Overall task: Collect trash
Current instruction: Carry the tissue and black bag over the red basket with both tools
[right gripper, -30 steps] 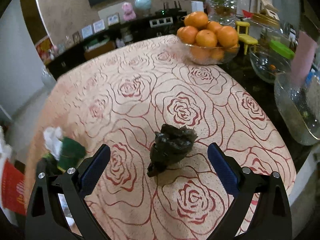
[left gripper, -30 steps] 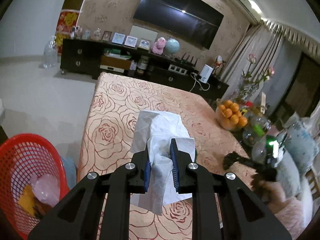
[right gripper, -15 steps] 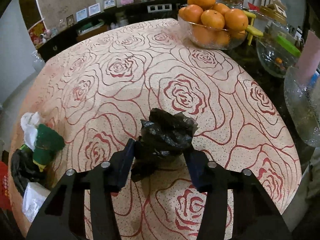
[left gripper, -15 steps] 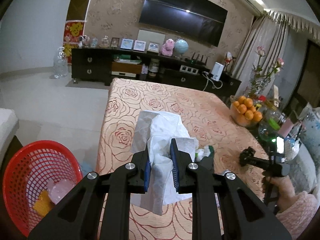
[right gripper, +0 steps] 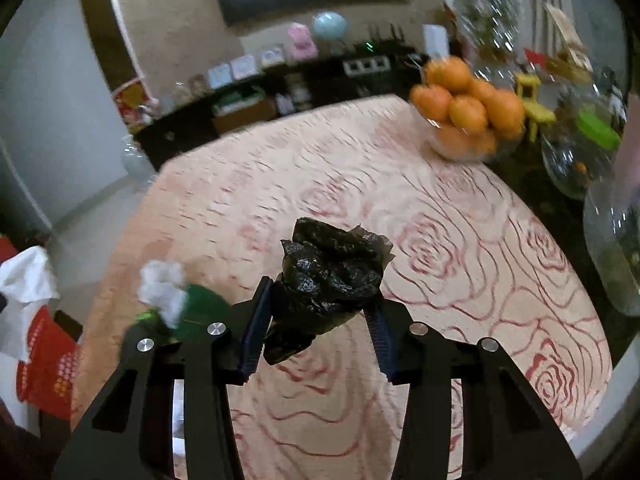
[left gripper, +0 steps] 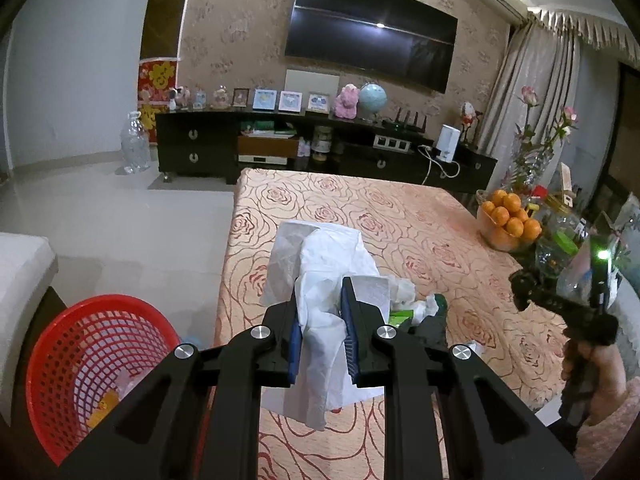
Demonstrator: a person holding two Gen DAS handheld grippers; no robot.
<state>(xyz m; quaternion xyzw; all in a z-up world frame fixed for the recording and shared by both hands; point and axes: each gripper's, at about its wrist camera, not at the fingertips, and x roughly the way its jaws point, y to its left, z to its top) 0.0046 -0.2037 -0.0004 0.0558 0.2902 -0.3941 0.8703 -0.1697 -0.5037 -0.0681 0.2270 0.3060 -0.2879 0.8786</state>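
Two bits of trash up off the table (left gripper: 420, 220) at once. Crumpled black plastic bag (right gripper: 332, 276) pinched in the right gripper (right gripper: 320, 328), jaws just closed in on it from wide apart, blue pads pressed into both sides, wad bulging out above and a tail drooping below. Hanging over the rose-pattern tablecloth (right gripper: 460, 280), clear of it, whole right view smeared with motion. White tissue (left gripper: 320, 292) squeezed in the left gripper (left gripper: 322, 336), jaws nearly together, paper flaring out above the pads and trailing down beneath them, held over the near end of the table.

Just beyond the tissue, on the cloth: small heap of leftover rubbish (left gripper: 416, 308), white crumpled paper with something green, seen again at the left of the right view. Red mesh basket (left gripper: 92, 364) on the floor beside the table's near corner, below and left of the tissue, a few scraps inside. Bowl of oranges (left gripper: 508, 220) at the far right edge of the table, glass jars crowded next to it. Person's hand (left gripper: 600, 376) at the right, wrapped round the other gripper's handle.
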